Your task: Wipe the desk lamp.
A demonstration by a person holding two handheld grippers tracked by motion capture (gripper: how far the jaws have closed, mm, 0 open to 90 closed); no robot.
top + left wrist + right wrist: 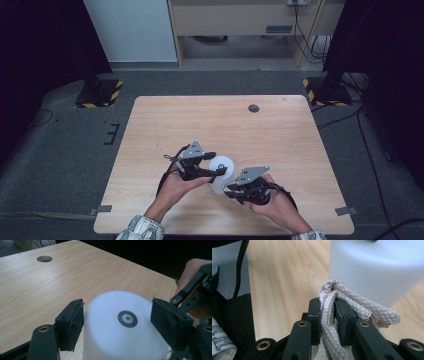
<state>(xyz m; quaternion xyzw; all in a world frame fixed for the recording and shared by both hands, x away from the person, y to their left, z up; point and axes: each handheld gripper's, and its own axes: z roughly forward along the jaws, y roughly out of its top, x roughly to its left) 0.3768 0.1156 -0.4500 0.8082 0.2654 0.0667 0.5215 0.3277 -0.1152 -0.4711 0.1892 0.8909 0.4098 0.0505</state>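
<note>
The wooden table [220, 120] is the biggest thing here, pale in colour, with a small round cable hole [253, 108] near its far edge. It stands on a grey carpet floor [60, 150], and two black stand bases with yellow and black stripes [98, 93] are on the floor beside the far corners.

A person reaches in from the near side with both forearms, in patterned sleeves [141, 229].

On the near half of the table stands a white cylinder-shaped container [221, 172], matte and a little translucent, with a small dark round mark [127, 318] in the middle of its top. It is between the two hands.

The left gripper [212, 162] comes to the container from the left. In the left gripper view its two black jaws stand on both sides of the upper part of the container, the left pad right against the wall, the right pad at its edge. I cannot tell if they really press on it.

The right gripper [231, 188] is just beside the container on the near right. Its jaws are clenched on a cream cloth [342, 305] with a small diamond pattern. The cloth is bunched and folded between the pads, and it lies close against the lower wall of the container.
</note>
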